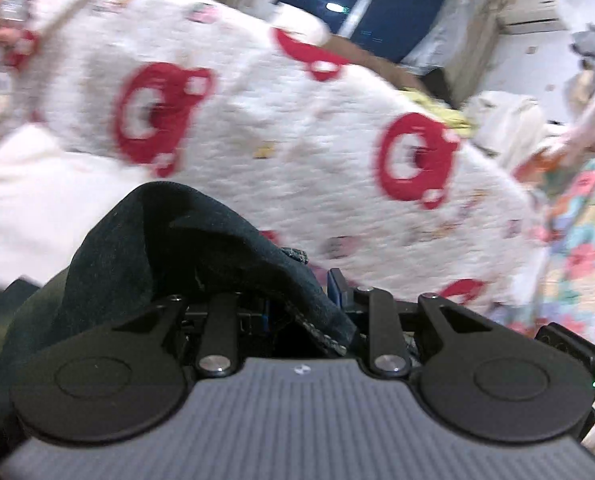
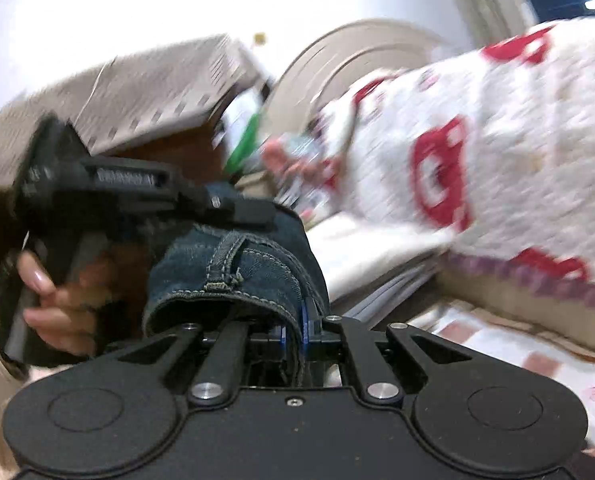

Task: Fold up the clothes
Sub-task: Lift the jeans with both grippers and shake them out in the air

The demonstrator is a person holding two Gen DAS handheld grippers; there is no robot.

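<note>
Gripping the jeans at two places at once, you have each hand-held gripper clenched on denim: the right hand-held gripper pinches a stitched seam with a belt loop between its blue pads, and the left hand-held gripper bites a dark fold whose stitched hem drapes over its fingers. Holding the garment by two points like this suits lifting it taut so that it can be spread or doubled over, though which stage of the fold this is, neither view settles. The jeans hang bunched at both grippers, above the bed, whose white quilt with red prints fills the background. Only the right wrist view shows your hand wrapped round the other gripper's handle close by; only the left wrist view shows the dark window and the flowered cloth at the bed's far side.
</note>
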